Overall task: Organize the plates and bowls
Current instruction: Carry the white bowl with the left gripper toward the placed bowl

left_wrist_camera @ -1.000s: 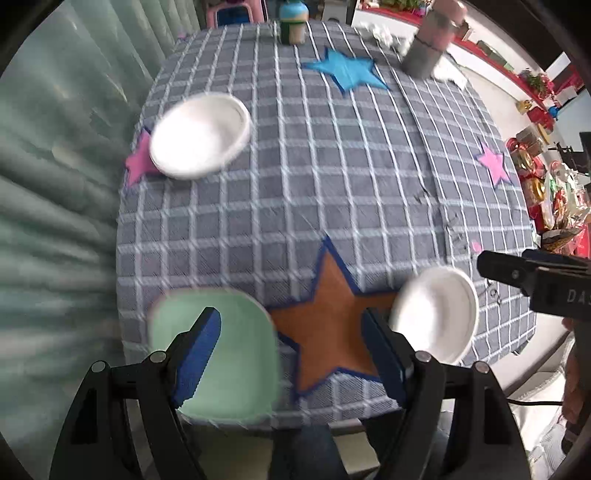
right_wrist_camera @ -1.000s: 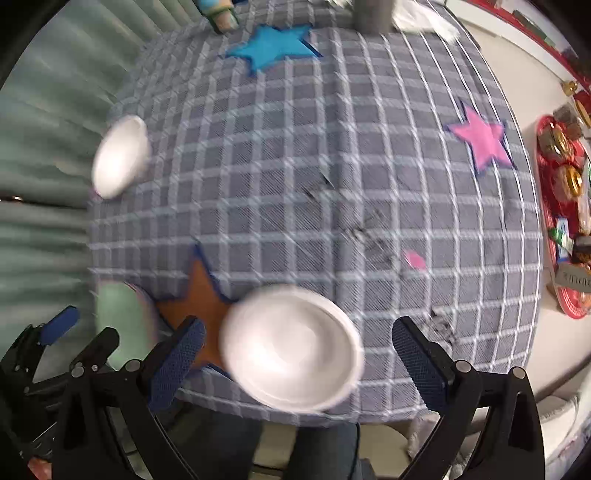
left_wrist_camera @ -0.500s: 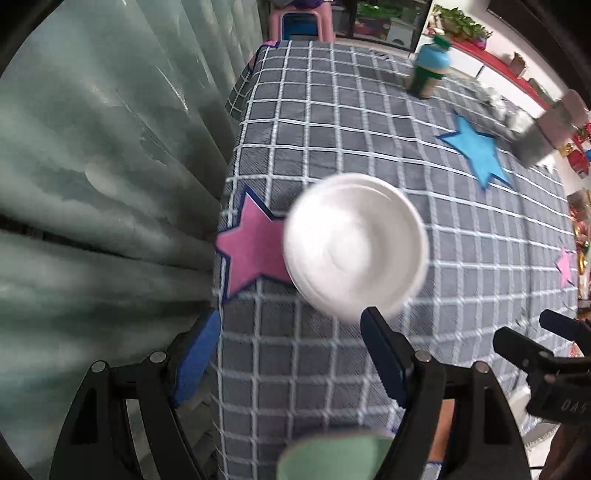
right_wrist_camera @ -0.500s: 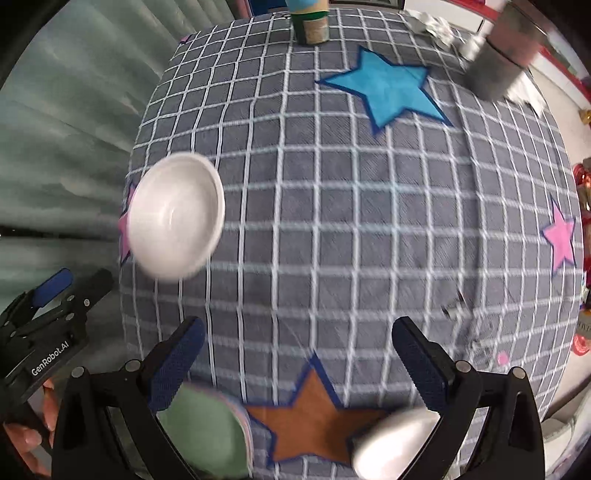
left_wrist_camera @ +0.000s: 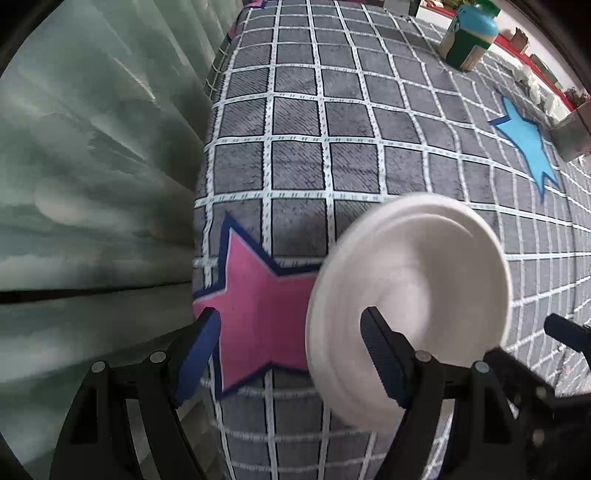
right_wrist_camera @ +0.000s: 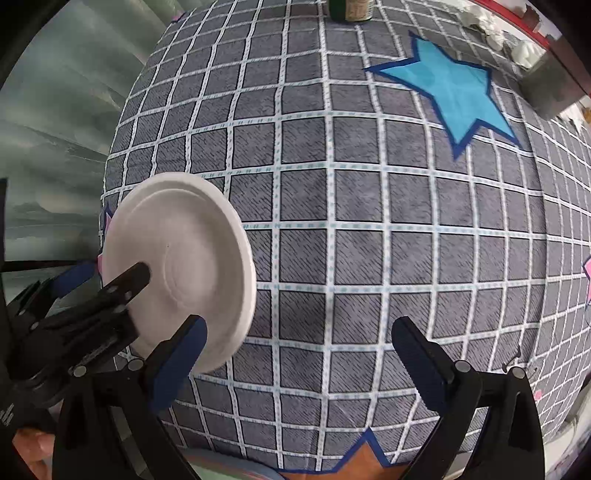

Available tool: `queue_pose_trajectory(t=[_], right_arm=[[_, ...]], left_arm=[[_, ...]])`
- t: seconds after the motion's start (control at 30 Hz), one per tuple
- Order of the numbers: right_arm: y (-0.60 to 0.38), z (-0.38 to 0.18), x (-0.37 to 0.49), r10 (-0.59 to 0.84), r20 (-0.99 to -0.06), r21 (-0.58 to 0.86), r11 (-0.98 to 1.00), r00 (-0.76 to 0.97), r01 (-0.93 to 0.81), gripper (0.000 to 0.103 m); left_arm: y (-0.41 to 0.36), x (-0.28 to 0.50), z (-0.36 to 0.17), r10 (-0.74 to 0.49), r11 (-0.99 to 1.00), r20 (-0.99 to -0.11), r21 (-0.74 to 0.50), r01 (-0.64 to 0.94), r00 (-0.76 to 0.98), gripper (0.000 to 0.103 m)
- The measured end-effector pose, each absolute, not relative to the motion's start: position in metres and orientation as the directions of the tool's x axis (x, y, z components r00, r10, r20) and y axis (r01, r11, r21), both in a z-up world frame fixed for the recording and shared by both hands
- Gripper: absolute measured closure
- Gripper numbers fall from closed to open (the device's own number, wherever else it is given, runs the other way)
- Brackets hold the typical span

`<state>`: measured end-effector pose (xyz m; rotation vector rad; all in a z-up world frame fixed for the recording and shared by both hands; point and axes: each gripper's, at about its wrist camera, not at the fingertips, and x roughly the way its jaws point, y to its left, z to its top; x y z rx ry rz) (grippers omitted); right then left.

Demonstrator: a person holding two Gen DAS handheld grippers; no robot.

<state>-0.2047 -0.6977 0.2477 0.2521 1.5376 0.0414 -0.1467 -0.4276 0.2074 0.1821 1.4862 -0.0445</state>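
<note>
A grey tablecloth [right_wrist_camera: 369,229] crossed by a white grid covers the table, with pale green curtains [left_wrist_camera: 92,166] hanging along its left edge. A pink star [left_wrist_camera: 258,310] is sewn at that edge; a blue star [right_wrist_camera: 450,92] lies far across the cloth from it, and a green jar with a blue lid [left_wrist_camera: 469,33] stands beyond, toward the far end. A white plate [left_wrist_camera: 410,306] lies flat on the cloth, its rim overlapping the pink star's right-hand point. The left gripper [left_wrist_camera: 291,354] hangs above this spot with its fingers apart and clamped on nothing: one blue pad sits over the pink star's left edge, the other over the plate's near half, so the plate's left rim falls between them. The right gripper [right_wrist_camera: 295,354] also stands wide apart and empty, over bare cloth just right of the plate, its left pad at the plate's near-right rim.
</note>
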Motion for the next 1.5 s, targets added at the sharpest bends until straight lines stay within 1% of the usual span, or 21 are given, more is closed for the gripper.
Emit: queue_pose_trajectory(t=[0.03,0.1,0.13,0.2,0.23,0.3,0.37,0.4,0.43,0.47,0.53,0.6,0.67,0.7,0.73,0.93,1.27,1.5], right_arm=[[-0.694,0.245,-0.201,0.192,-0.981,0.195,0.973,0.034,0.124,0.006],[-0.687,0.237,-0.196,0.194,-0.981,0.194,0.975,0.015,0.111,0.024],[-0.684,0.233,-0.194,0.187,-0.982,0.186,0.976,0.001,0.110,0.029],[-0.683,0.225,-0.192,0.221,-0.975,0.218,0.968,-0.009,0.127,0.042],[-0.683,0.221,-0.192,0.248,-0.969,0.244,0.959,-0.012,0.142,0.046],[-0.681,0.212,-0.192,0.291,-0.957,0.284,0.945,-0.018,0.161,0.064],[-0.679,0.205,-0.189,0.332,-0.943,0.323,0.932,-0.024,0.164,0.072],[-0.676,0.202,-0.186,0.340,-0.940,0.332,0.930,-0.025,0.158,0.074],[-0.672,0.200,-0.184,0.344,-0.938,0.337,0.930,-0.026,0.147,0.074],[-0.671,0.199,-0.184,0.348,-0.937,0.341,0.930,-0.026,0.139,0.074],[-0.671,0.196,-0.185,0.351,-0.936,0.344,0.929,-0.026,0.135,0.074],[-0.681,0.195,-0.192,0.352,-0.936,0.345,0.927,-0.024,0.148,0.074],[-0.690,0.192,-0.199,0.365,-0.931,0.356,0.921,-0.026,0.159,0.075],[-0.694,0.189,-0.202,0.364,-0.931,0.355,0.921,-0.028,0.162,0.080],[-0.698,0.187,-0.205,0.367,-0.930,0.357,0.920,-0.032,0.162,0.081],[-0.721,0.180,-0.235,0.337,-0.940,0.327,0.935,-0.051,0.140,0.081],[-0.768,0.157,-0.303,0.354,-0.930,0.334,0.926,-0.096,0.173,0.081],[-0.793,0.179,-0.331,0.336,-0.940,0.326,0.938,-0.068,0.121,0.081]], left_arm=[[-0.428,-0.144,0.203,0.085,0.985,-0.993,0.097,0.146,0.083,0.022],[-0.430,-0.140,0.196,0.074,0.984,-0.994,0.085,0.157,0.075,0.022],[-0.430,-0.138,0.195,0.076,0.983,-0.994,0.088,0.161,0.076,0.022],[-0.435,-0.139,0.194,0.080,0.980,-0.993,0.095,0.177,0.086,0.022],[-0.438,-0.139,0.193,0.078,0.979,-0.993,0.092,0.183,0.084,0.022],[-0.441,-0.139,0.194,0.071,0.978,-0.994,0.086,0.191,0.081,0.026],[-0.447,-0.141,0.197,0.061,0.974,-0.995,0.076,0.215,0.076,0.038],[-0.450,-0.143,0.197,0.052,0.972,-0.996,0.066,0.226,0.068,0.042],[-0.455,-0.144,0.196,0.036,0.971,-0.998,0.047,0.235,0.054,0.049],[-0.461,-0.147,0.196,0.026,0.969,-0.999,0.035,0.243,0.042,0.054],[-0.472,-0.153,0.196,0.030,0.964,-0.999,0.040,0.262,0.041,0.054],[-0.485,-0.159,0.193,0.027,0.958,-0.999,0.036,0.286,0.036,0.058],[-0.499,-0.164,0.193,0.021,0.953,-0.999,0.028,0.301,0.025,0.060],[-0.505,-0.167,0.193,0.013,0.953,-1.000,0.017,0.302,0.015,0.061],[-0.513,-0.172,0.194,0.004,0.953,-1.000,0.006,0.304,0.008,0.063],[-0.560,-0.205,0.193,0.023,0.938,-1.000,0.019,0.347,-0.008,0.063],[-0.631,-0.259,0.195,0.026,0.922,-0.999,0.014,0.387,-0.028,0.063],[-0.681,-0.292,0.224,0.017,0.929,-1.000,0.025,0.370,0.023,0.063]])
